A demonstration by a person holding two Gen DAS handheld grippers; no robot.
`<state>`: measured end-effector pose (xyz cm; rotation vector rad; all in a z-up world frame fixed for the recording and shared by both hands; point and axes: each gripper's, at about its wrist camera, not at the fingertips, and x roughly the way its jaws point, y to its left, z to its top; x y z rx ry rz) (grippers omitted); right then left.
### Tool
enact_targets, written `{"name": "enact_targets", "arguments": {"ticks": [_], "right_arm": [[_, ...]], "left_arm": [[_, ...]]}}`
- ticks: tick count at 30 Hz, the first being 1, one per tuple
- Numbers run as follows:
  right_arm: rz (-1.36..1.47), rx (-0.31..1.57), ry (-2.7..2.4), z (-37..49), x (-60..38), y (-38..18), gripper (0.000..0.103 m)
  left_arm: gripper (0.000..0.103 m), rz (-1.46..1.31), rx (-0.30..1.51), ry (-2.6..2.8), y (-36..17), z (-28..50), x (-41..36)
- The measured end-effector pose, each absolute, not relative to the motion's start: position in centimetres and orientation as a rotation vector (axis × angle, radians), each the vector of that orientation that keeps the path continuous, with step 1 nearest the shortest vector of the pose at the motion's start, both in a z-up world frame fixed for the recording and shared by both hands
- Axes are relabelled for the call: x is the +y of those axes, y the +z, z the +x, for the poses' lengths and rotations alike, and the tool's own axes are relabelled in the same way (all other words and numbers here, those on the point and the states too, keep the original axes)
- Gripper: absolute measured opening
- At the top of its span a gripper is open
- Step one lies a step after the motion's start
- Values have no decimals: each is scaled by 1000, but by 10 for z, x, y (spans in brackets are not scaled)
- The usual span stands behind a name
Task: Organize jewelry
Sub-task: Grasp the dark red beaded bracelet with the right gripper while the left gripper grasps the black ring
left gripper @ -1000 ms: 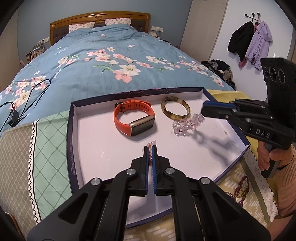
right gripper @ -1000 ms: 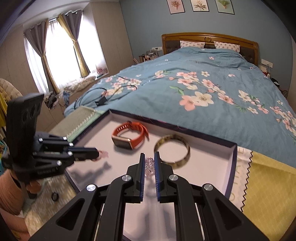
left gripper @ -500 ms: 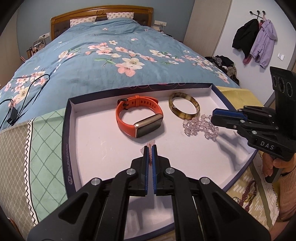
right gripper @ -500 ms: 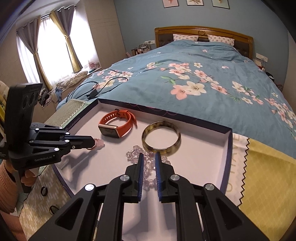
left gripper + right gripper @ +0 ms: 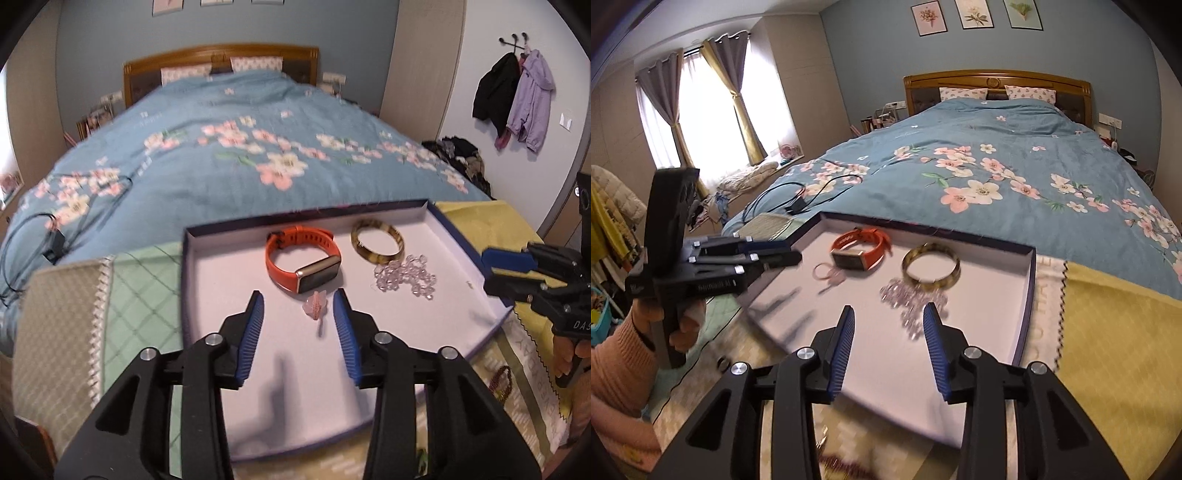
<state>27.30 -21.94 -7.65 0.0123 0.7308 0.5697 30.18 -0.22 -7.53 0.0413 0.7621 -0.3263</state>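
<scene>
Lying loose in tray (image 5: 192, 295): pink charm (image 5: 314, 305), poss. blurred; L gripper (image 5: 298, 309) + R gripper (image 5: 888, 325) both spread wide, empty.

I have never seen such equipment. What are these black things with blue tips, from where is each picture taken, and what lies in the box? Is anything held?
They are two hand-held claws; a person squeezes one in each hand, and each carries a camera looking forward along its fingers. One picture looks out from the left claw, the other from the right claw; each view also shows the other claw at its edge.

A shallow tray with a white floor lies at the foot of a bed. In it are an orange watch, a brown bangle, a clear bead bracelet and a small pink piece.

Both claws are open and hold nothing. The pink piece appears to lie on the tray between the left claw's fingers, untouched.
</scene>
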Motion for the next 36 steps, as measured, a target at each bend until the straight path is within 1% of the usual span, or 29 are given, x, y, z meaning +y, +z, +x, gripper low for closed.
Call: {"name": "enact_targets", "arguments": {"ticks": [8, 15, 21, 23, 26, 28, 30, 32, 34, 36], "right_arm": [[-27, 802, 562, 232, -226, -95, 38], [0, 873, 540, 210, -237, -116, 38], [26, 903, 535, 203, -239, -127, 37], [45, 907, 536, 203, -240, -127, 34], [66, 913, 545, 204, -241, -128, 27], [76, 919, 543, 205, -242, -129, 16], [79, 924, 534, 205, -242, -130, 8], [83, 915, 531, 204, -242, -128, 7], [78, 904, 525, 202, -241, -126, 3], [80, 884, 532, 199, -240, -121, 3]], "left_arm": [[42, 33, 700, -362, -58, 238, 15], [43, 56, 718, -392, -71, 194, 12], [43, 60, 737, -399, -82, 173, 12], [44, 59, 741, -402, -85, 169, 13], [44, 52, 747, -404, -88, 163, 14], [45, 54, 752, -401, -90, 159, 17], [45, 55, 758, -398, -91, 157, 19], [45, 53, 763, -397, -93, 156, 21], [45, 51, 769, -395, -94, 154, 23], [45, 49, 772, -391, -96, 151, 25]]}}
